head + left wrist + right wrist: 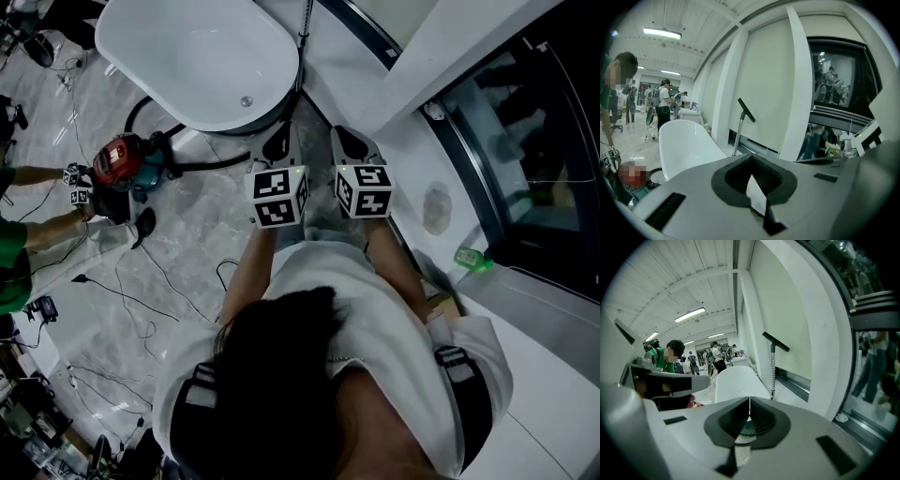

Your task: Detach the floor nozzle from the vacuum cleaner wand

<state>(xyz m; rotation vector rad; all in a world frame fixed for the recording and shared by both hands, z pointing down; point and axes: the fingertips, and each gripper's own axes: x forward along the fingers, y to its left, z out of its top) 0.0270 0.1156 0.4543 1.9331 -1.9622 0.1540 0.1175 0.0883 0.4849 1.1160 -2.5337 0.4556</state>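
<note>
A metal vacuum wand point(737, 136) stands upright against the white wall past the bathtub, with a slanted black piece point(746, 110) on its top end. The right gripper view shows the same wand point(772, 371) and black piece point(776, 341). From the head view the wand point(305, 21) is only a thin line at the top. My left gripper point(275, 142) and right gripper point(349, 141) are side by side in front of me, pointing toward it and well short of it. Both are shut and empty, as the left gripper point(751, 174) and right gripper point(749, 409) show in their own views.
A white bathtub point(141, 37) fills the top left. A red and teal canister vacuum point(122, 161) with a black hose point(202, 165) lies on the floor, where another person's hands point(80, 192) hold marker cubes. Cables cross the marble floor point(178, 281). A green bottle point(473, 258) sits on the right ledge.
</note>
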